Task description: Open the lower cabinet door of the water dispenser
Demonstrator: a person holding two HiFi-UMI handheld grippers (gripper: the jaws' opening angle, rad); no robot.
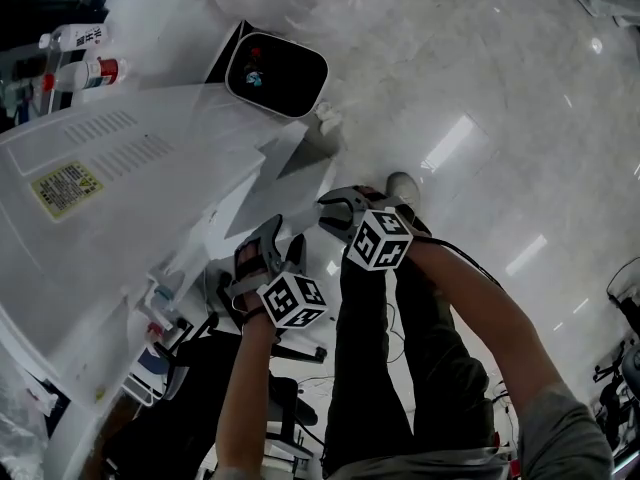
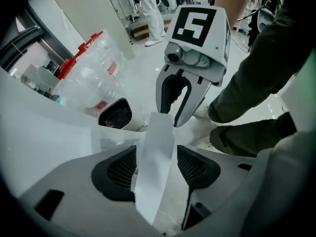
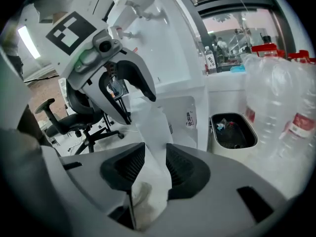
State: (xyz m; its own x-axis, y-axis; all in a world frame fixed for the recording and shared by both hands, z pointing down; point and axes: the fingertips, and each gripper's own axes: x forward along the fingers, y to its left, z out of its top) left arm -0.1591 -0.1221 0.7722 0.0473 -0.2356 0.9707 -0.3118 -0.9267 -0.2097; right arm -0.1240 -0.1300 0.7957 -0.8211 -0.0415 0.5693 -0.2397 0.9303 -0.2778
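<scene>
Your left gripper [image 2: 158, 168] is wide open; the thin white edge of the lower cabinet door [image 2: 159, 132] runs between its 2 jaws, with a gap on each side. Your right gripper [image 3: 154, 169] is clamped on that same door edge; its 2 pads press the white panel from both sides. The 2 grippers sit close together, just beside the front of the water dispenser [image 1: 110, 168]; the door stands out from that front, partly open. A white bin [image 1: 277, 73] with a dark inside stands on the floor near the dispenser.
</scene>
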